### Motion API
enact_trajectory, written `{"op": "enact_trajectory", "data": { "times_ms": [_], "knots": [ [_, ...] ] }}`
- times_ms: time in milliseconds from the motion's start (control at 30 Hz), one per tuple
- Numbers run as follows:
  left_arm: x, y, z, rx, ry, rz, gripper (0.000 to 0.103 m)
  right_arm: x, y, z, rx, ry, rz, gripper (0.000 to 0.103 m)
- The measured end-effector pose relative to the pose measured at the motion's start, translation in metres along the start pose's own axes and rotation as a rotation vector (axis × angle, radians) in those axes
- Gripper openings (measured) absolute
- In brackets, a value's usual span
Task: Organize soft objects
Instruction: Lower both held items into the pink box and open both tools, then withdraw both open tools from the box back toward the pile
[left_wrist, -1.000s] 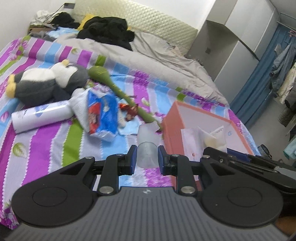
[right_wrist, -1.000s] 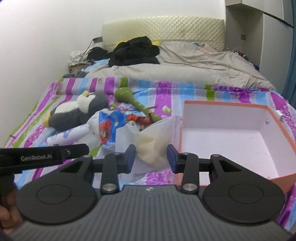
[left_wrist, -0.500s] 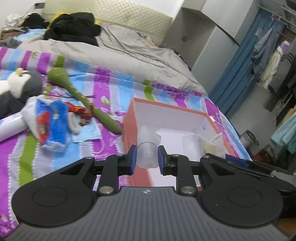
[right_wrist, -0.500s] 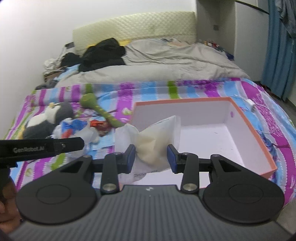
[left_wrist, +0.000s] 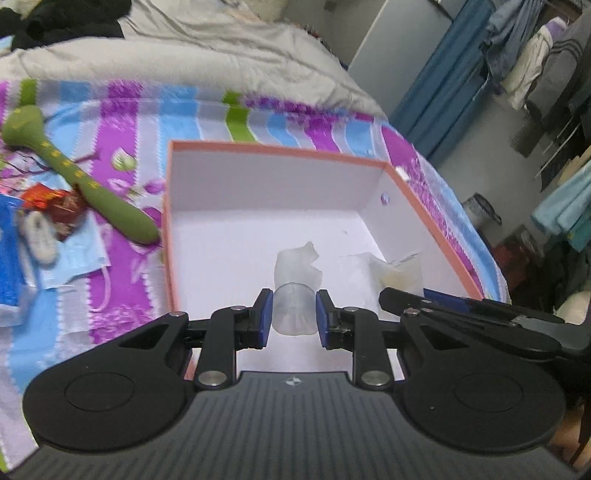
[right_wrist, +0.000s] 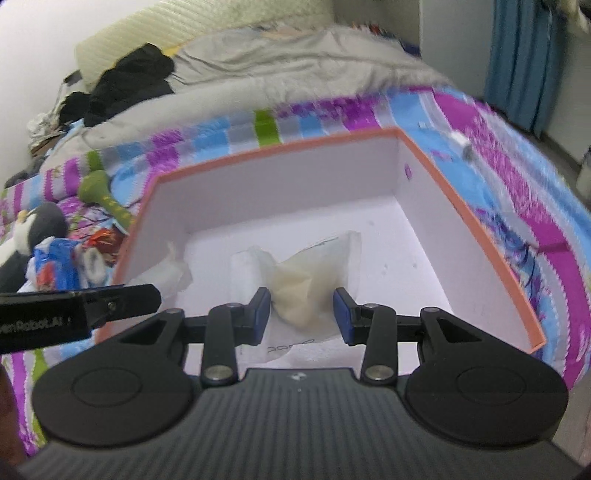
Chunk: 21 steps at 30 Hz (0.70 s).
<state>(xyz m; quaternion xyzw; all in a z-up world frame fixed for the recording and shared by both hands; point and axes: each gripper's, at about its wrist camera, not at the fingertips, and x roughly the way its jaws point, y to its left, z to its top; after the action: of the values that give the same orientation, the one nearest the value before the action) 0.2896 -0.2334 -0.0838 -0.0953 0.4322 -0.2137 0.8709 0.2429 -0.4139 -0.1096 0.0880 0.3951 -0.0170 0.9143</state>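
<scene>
An orange-rimmed white box (left_wrist: 280, 149) (right_wrist: 491, 251) lies on the striped bedspread. My left gripper (left_wrist: 291, 317) is shut on a soft translucent white piece (left_wrist: 295, 280) and holds it over the box's near left part. My right gripper (right_wrist: 303, 314) is shut on a clear bag with a cream lump inside (right_wrist: 306, 273), over the box's middle; that bag also shows in the left wrist view (left_wrist: 399, 269). The left gripper's piece shows at the box's left wall in the right wrist view (right_wrist: 170, 269).
Left of the box lie a green long-handled plush (left_wrist: 74, 173), a red wrapper (left_wrist: 55, 203), a blue face mask (left_wrist: 74, 254), a blue packet (right_wrist: 55, 266) and a penguin plush (right_wrist: 33, 229). A grey duvet (left_wrist: 184, 62) and dark clothes (right_wrist: 129, 81) lie behind.
Both grippers have moved right from over the bedspread to over the box and lower into it, each still holding its item. The loose items now lie far left.
</scene>
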Motion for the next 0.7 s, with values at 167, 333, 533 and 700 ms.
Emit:
{"op": "enact_trajectory", "data": {
  "times_ms": [167,333,533,700],
  "knots": [
    [0.041,0.0,0.005,-0.002,0.059,-0.01,0.037,0.027,-0.015,0.0,0.017,0.062,-0.004,0.043],
    [0.062,0.001,0.006,-0.013,0.086,0.005,0.05,0.038,-0.023,-0.004,0.043,0.097,0.001,0.049],
    [0.057,-0.002,0.006,-0.009,0.069,0.012,0.05,0.026,-0.02,-0.006,0.039,0.078,0.012,0.049],
    [0.037,-0.007,0.004,0.006,0.041,0.016,0.05,0.002,-0.015,-0.006,0.042,0.034,0.03,0.049]
  ]
}}
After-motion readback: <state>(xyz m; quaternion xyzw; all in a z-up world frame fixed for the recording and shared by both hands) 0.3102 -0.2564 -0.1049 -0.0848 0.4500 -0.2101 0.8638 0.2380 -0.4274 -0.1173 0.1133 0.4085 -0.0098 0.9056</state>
